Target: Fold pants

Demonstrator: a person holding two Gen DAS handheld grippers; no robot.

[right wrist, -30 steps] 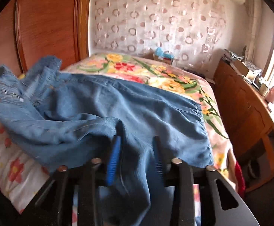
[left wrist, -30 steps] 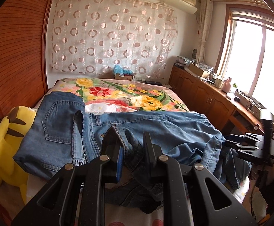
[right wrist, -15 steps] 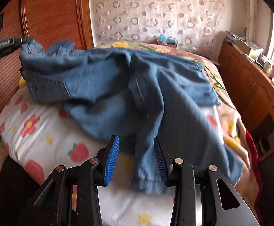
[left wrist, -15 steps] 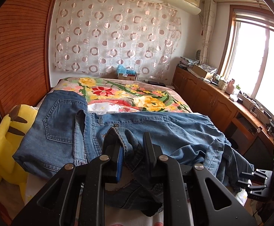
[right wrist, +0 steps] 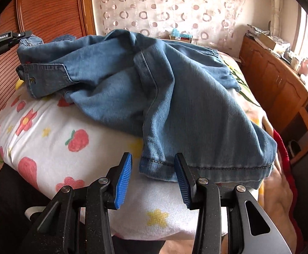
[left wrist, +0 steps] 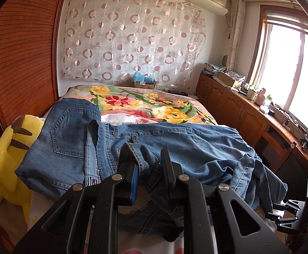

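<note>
Left gripper point(left wrist: 147, 165) is clamping a bunched fold of the jeans point(left wrist: 175, 146), waistband end, denim wedged between its fingers and hanging below them. Beyond its tips the jeans are stretching rightward across the bed point(left wrist: 145, 103); a second folded pair of jeans point(left wrist: 65, 139) is lying just left of the tips, touching the first. A yellow plush toy point(left wrist: 8, 154) is sitting further left, against the wooden wardrobe point(left wrist: 25, 48).

Right gripper point(right wrist: 151, 175) is standing released, blue pads point(right wrist: 123, 180) spread apart with nothing between them. The leg hem point(right wrist: 206, 169) of the jeans point(right wrist: 175, 89) is lying just ahead of its tips, on the white flower-print quilt point(right wrist: 54, 139), not touched. The rest of the denim is rising away from this gripper toward the far left, where the other gripper is holding it up.
</note>
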